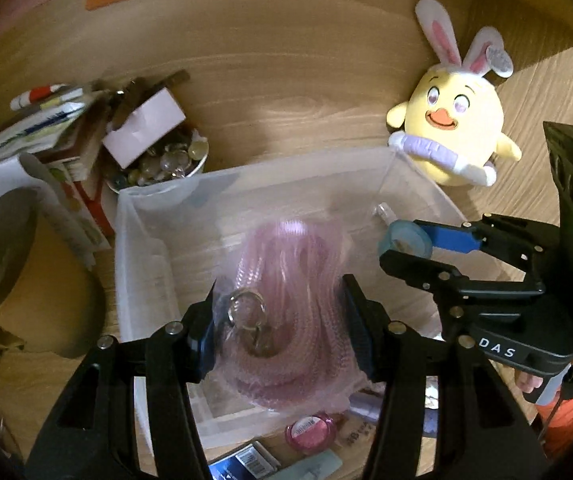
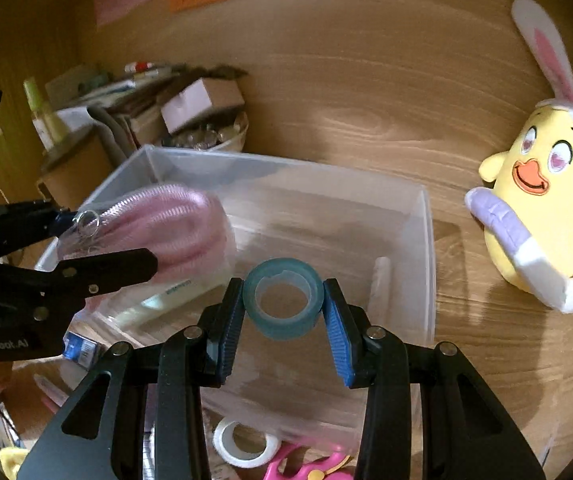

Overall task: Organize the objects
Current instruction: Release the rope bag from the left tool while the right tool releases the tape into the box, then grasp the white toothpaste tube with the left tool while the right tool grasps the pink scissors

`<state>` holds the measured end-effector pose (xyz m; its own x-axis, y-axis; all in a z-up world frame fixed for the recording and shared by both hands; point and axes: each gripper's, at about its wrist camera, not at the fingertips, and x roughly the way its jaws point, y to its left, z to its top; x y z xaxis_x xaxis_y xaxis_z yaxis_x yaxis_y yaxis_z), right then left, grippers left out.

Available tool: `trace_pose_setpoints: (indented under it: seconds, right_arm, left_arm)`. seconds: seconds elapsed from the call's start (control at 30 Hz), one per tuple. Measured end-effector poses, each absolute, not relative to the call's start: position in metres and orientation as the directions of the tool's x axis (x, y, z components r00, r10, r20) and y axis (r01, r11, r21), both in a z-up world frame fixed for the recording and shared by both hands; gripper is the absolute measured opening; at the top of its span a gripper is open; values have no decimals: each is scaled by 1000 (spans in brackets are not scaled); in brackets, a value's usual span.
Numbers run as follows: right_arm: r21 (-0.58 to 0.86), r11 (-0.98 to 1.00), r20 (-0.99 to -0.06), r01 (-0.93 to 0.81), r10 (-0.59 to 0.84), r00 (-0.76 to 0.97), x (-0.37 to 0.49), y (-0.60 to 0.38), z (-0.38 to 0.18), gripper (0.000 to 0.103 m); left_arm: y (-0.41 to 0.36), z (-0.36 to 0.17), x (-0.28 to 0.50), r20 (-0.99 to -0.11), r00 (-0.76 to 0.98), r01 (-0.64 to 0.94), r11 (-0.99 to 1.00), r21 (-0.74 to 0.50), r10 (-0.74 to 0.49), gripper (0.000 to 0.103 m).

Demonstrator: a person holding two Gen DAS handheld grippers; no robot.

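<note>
Pink coiled cord in its clear bag (image 1: 286, 300), and we've got it pinched in our left gripper (image 1: 280, 330) above the clear plastic bin (image 1: 142, 240); beside it our right gripper (image 2: 284, 322) clamps the teal tape roll (image 2: 282, 304) over that bin; yellow plush chick (image 2: 542, 208) sits far right.

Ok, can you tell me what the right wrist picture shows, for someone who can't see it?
The right claw grips a teal tape roll above a clear plastic bin. Left of it, the left claw holds a bagged pink cord; a yellow chick plush sits right.
</note>
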<state>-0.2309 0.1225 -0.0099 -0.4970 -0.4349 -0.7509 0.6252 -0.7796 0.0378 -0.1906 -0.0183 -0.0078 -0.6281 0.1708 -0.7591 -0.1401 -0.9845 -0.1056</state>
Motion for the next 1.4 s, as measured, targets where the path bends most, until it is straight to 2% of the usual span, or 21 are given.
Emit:
trace_pose_setpoints:
  seconds: [0.03,0.07,0.43,0.53,0.63,0.67,0.8,0.87,0.93,1.0,1.1,1.4]
  right_arm:
    - [36,-779,-757,625,-430,-492,-233,122,-12,36]
    - [25,-782,-758,623,-421,-498,-234,121,-12,36]
    - [-27,-790,-783,612,-364,-505,-240,111,-13,36]
    - [-15,-795,-780,607,-370,-504,-236,115,-11,36]
    - [-17,-797,-771,604,-375,-516,-228,119,-7,37]
    - [-21,-798,-765,602,-375,-524,-225,121,-4,38]
    - [-37,-807,-720,589,-387,-576,-205,134,11,52]
    - [-33,-815,-692,579,-399,-601,-191,145,19,55]
    - [-21,-818,-676,575,-412,-611,-181,154,23,59]
    - [-4,-820,-662,572,-427,-617,-167,164,24,68]
    - [3,-828,-656,561,-425,-624,-148,173,21,73]
    - [45,-838,-720,544,-405,-563,-109,178,-27,76]
  left_arm:
    - [-18,-10,-193,-765,-623,-139,-985,-98,164,45]
    - [-19,-11,-194,-768,-618,-142,-985,-101,168,44]
    - [-26,-8,-188,-768,-621,-138,-986,-90,157,44]
    - [-25,-3,-179,-760,-629,-147,-985,-89,163,49]
    - [-26,4,-168,-745,-649,-141,-987,-77,151,62]
    - [-27,7,-163,-739,-657,-138,-987,-79,150,67]
    - [-32,15,-139,-717,-685,-117,-991,-64,127,73]
    - [-35,16,-127,-709,-695,-109,-992,-57,117,85]
    - [-40,16,-112,-701,-706,-98,-994,-46,102,90]
    - [-44,13,-100,-702,-707,-91,-995,-36,90,90]
    - [-53,2,-81,-717,-691,-81,-996,-43,87,91]
    - [-66,-49,-45,-796,-596,-60,-995,-85,104,91]
